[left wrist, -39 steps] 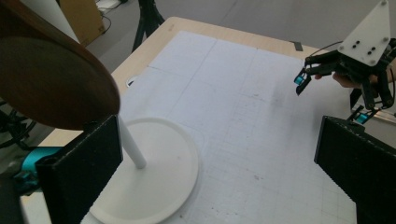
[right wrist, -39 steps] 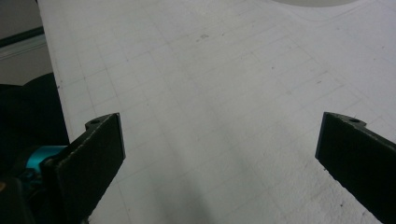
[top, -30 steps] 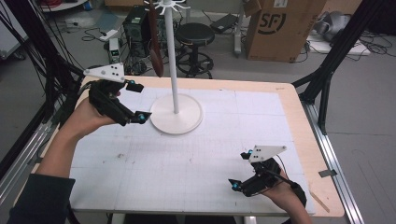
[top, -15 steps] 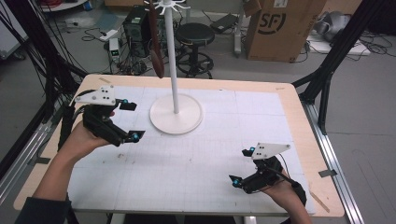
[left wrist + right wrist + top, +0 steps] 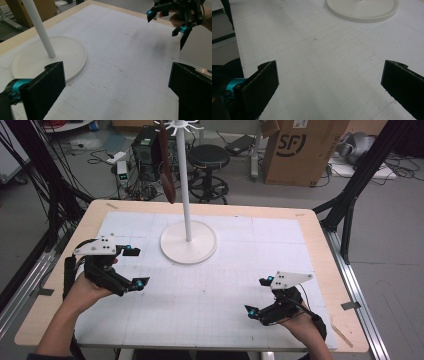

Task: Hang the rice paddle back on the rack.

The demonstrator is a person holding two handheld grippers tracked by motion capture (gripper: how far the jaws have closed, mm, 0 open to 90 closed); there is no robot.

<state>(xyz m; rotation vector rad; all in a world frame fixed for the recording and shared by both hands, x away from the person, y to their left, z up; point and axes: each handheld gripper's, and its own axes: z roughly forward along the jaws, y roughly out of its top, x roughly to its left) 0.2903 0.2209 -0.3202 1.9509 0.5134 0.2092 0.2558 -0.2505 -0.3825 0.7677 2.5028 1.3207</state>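
Rack stand (image 5: 188, 242): centre frame, brown utensil (image 5: 165, 170) hanging at upper left.
Left hand-held gripper (image 5: 134, 267): spread, empty.
Right hand-held gripper (image 5: 259, 296): spread, empty.
Risk: bumping the pole could swing the utensil off.

Stand (image 5: 188, 242) at mat (image 5: 225, 305) rear centre; left tool (image 5: 136, 267) front-left, right tool (image 5: 257, 296) front-right.

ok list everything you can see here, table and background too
stand: 1, white pole on round base, far middle of the mat
brown item: 1, hangs from the stand's top hooks
mat: 1, white with grid, covers the table
table: 1, light wood
stool: 1, black, on the floor behind the table
cardboard box: 1, brown, far right on the floor
left claw: 1, black with blue tips, open, above the mat's left side
right claw: 1, black with blue tips, open, near right of the mat
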